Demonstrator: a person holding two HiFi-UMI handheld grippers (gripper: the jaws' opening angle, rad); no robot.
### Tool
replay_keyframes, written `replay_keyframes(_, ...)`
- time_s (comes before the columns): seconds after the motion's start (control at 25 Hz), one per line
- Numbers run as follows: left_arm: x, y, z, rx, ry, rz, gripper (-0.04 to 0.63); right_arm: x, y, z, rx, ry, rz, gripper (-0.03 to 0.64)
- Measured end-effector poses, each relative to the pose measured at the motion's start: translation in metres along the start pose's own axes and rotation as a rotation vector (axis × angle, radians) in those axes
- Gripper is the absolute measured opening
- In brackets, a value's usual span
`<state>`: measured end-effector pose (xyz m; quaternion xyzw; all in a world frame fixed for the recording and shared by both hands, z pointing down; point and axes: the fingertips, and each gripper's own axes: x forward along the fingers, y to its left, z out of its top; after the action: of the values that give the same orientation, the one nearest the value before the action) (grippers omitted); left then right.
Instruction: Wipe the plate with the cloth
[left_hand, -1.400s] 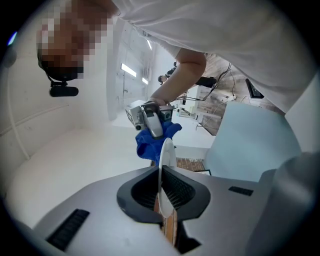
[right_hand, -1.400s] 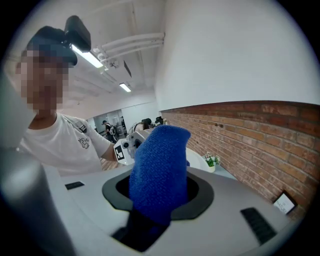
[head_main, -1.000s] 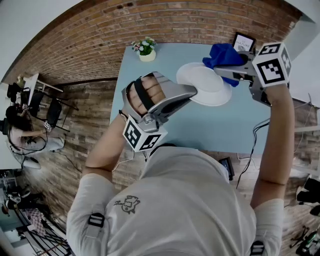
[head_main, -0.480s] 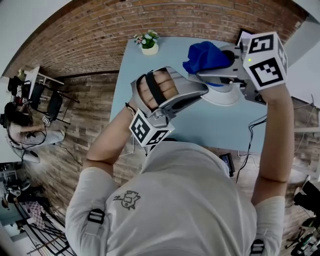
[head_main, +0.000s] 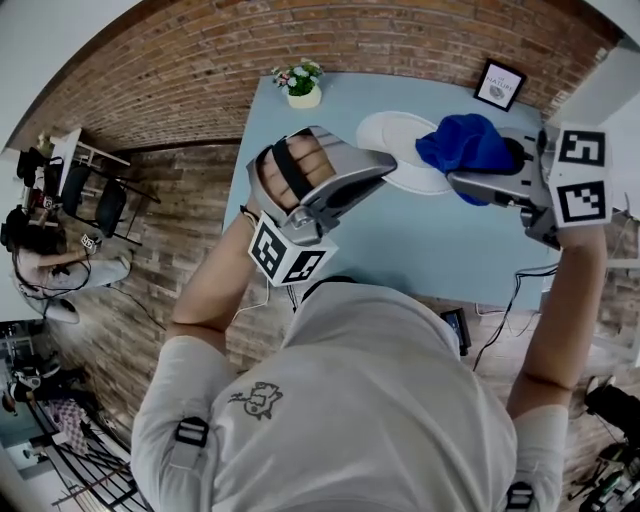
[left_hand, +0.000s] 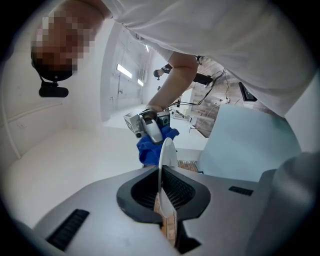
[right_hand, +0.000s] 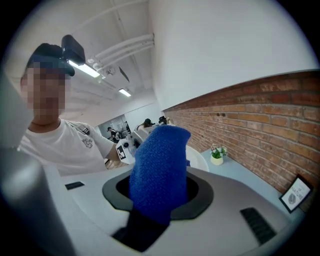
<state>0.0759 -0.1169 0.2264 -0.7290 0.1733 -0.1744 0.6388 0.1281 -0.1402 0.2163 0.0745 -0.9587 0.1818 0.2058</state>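
Note:
The white plate (head_main: 395, 148) hangs above the light blue table (head_main: 420, 245), and my left gripper (head_main: 384, 168) is shut on its near rim. The left gripper view shows the plate (left_hand: 168, 152) edge-on between the jaws. A blue cloth (head_main: 468, 143) is bunched in my right gripper (head_main: 458, 181), which is shut on it. The cloth lies against the plate's right edge. In the right gripper view the cloth (right_hand: 160, 170) fills the jaws, with the plate (right_hand: 199, 158) partly hidden behind it. The left gripper view also shows the cloth (left_hand: 149, 148) beyond the plate.
A small flower pot (head_main: 303, 88) stands at the table's far left corner. A framed picture (head_main: 499, 85) sits at the far right. Cables (head_main: 500, 310) hang off the table's near right side. A person (head_main: 45, 255) sits across the brick floor to the left.
My right gripper has carried the blue cloth across the plate, from its left part half a second ago to its right edge. The left gripper still holds the plate in about the same place.

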Motion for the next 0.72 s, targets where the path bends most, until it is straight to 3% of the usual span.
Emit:
replay_keyframes(0.28, 0.006, -0.007, 0.011, -0.011, -0.041, -0.027, 0.02, 0.005, -0.055, -0.015, 0.084, 0.032, -0.119, 0.14)
replay_keyframes(0.44, 0.01, -0.015, 0.016, -0.025, -0.046, -0.047, 0.02, 0.021, -0.05, -0.006, 0.064, 0.041, -0.092, 0.14)
replay_keyframes(0.72, 0.008, -0.028, -0.003, -0.065, -0.009, -0.067, 0.018, 0.059, -0.015, 0.014, 0.015, 0.011, 0.038, 0.14)
